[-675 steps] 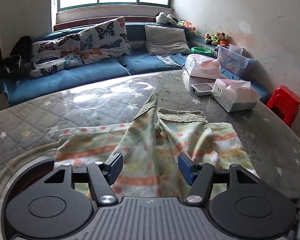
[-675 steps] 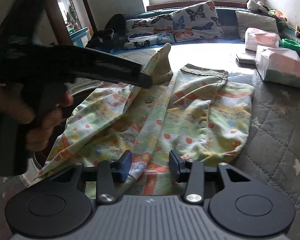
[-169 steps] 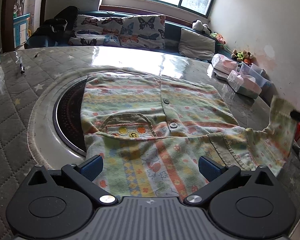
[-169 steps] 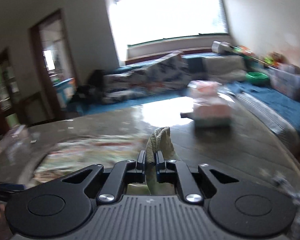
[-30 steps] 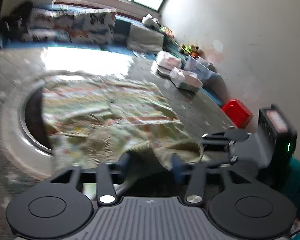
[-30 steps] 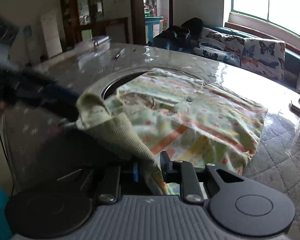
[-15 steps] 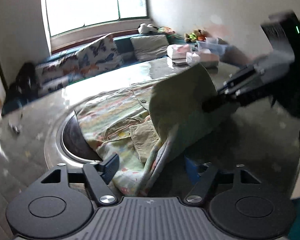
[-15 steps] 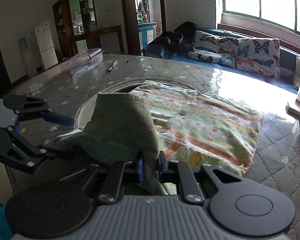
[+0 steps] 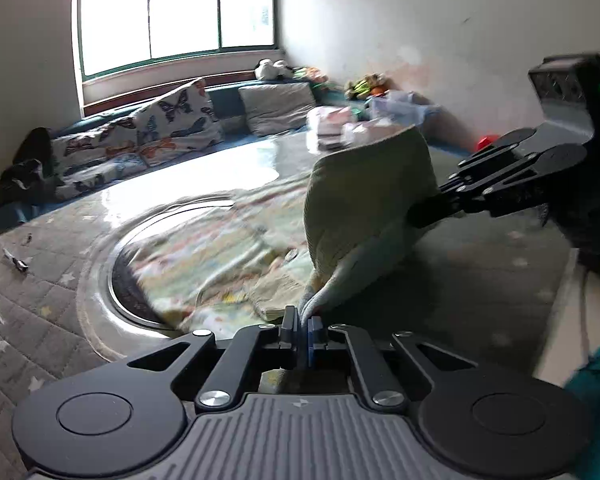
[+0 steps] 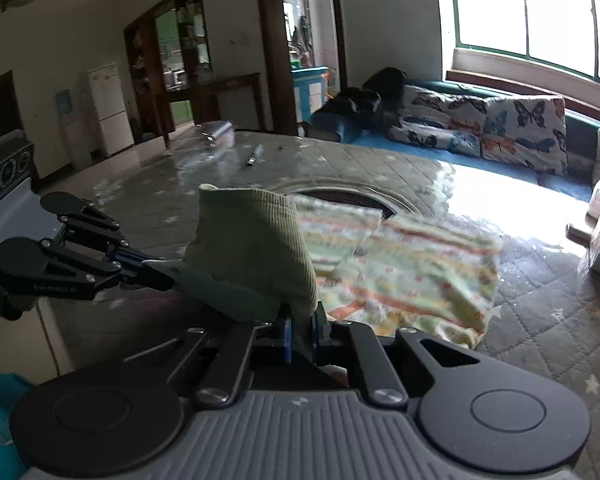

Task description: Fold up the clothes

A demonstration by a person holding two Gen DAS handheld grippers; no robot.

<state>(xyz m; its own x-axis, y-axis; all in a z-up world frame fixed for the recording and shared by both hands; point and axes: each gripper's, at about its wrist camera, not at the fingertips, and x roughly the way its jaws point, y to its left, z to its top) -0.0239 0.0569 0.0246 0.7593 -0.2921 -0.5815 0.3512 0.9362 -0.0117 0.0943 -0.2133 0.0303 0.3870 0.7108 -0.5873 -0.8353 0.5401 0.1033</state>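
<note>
Quilted desk in a sunlit living room: both tools — left and right — are clamped on the shirt's near hem, lifting it above the spread body — seemingly an early fold begun, with further folds left.

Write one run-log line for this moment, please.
left gripper: shut on shirt | right gripper: shut on shirt | sleeve cuff: lifted above table

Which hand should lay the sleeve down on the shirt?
Probably the right. The right tool grips the sleeve high up, over the shirt; the left tool is shut on it lower down.
</note>
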